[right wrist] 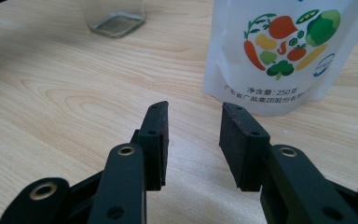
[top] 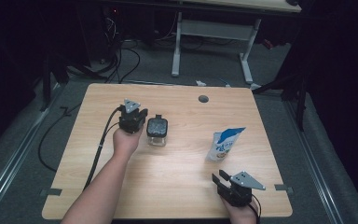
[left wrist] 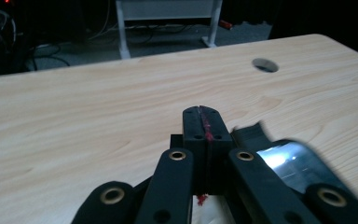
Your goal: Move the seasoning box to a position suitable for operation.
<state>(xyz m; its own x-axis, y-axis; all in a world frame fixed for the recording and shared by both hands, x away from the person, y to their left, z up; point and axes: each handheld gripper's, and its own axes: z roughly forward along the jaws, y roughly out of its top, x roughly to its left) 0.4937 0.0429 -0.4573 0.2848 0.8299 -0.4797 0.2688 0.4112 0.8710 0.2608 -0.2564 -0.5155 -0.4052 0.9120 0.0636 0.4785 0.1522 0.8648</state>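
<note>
The left gripper (top: 132, 116) is sitting closed just beside the glass jar (top: 157, 131), gripping nothing. The right gripper (right wrist: 193, 122) is gaping open, facing the white pouch (right wrist: 279, 49).

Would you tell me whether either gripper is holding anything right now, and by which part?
Nothing is held. The left gripper is shut on nothing beside the jar; the right gripper is open, short of the pouch.

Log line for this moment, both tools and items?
left tool: shut, beside jar | right tool: open, facing pouch | pouch: upright, untouched
</note>
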